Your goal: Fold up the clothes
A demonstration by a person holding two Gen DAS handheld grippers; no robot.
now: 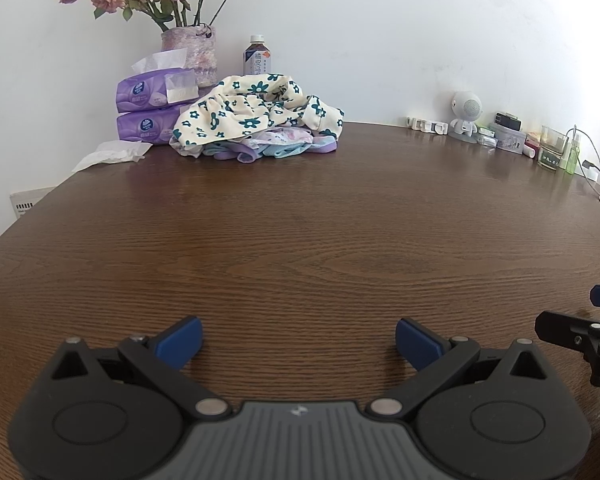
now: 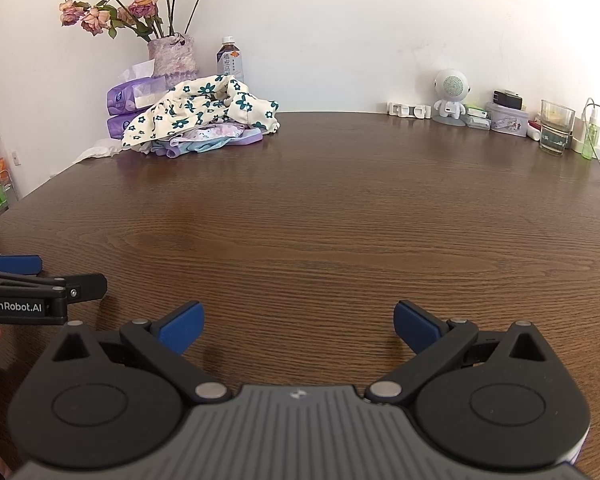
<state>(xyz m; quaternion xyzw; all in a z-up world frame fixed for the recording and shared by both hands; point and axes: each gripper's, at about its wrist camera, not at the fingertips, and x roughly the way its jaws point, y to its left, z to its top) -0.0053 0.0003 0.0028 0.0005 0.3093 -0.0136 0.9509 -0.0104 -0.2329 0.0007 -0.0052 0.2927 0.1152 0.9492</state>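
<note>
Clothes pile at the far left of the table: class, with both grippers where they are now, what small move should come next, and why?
Probably reach the left gripper forward toward the floral garment on top of the clothes pile. Both it and the right gripper are open and empty over bare table, well short of the pile, which lies crumpled and unfolded beside the tissue packs.

Dark wood-grain table, stuff pushed to the back edge

Far left: crumpled clothes pile, stacked tissue packs, loose tissue, flower vase, bottle. Far right: little robot figure, tin, glass.
</note>
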